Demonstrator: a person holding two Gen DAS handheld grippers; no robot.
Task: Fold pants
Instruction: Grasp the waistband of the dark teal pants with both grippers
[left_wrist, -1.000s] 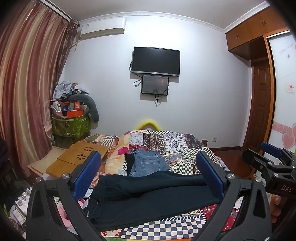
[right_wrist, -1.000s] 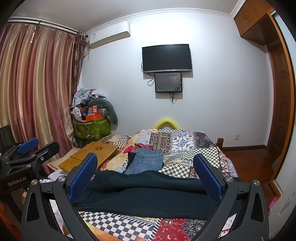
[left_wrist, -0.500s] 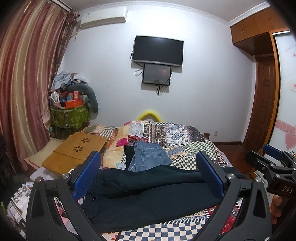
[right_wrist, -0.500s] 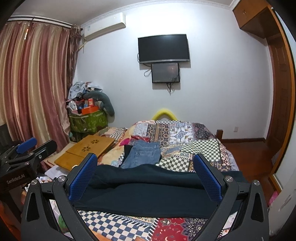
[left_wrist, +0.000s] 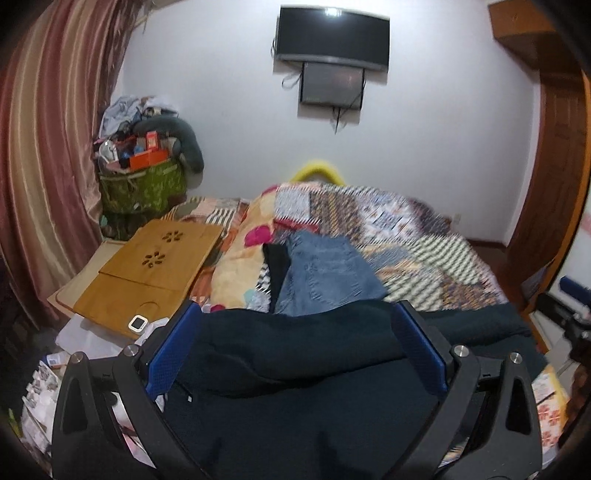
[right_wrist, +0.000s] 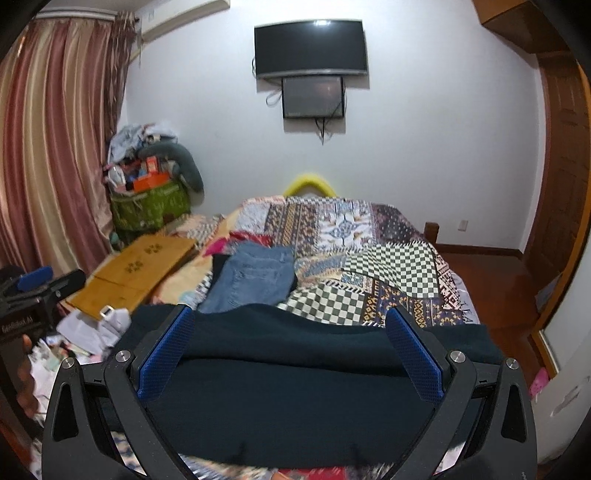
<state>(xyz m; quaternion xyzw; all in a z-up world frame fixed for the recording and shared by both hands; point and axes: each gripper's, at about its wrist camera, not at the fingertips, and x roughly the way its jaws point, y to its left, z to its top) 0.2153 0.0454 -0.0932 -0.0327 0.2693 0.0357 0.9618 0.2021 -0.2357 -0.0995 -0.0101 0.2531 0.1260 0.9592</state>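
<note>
The dark pants lie across the bed's near edge at 6 o'clock, soft, limp, likely light, best pinched at hem or waistband, beneath left gripper and right gripper, fingers spread apart.

dark navy pants, lying crosswise on patchwork bedspread, one leg folded over

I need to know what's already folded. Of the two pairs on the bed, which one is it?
The blue jeans, folded compactly farther up the quilt. The dark pants lie spread full-width under both open grippers.
</note>
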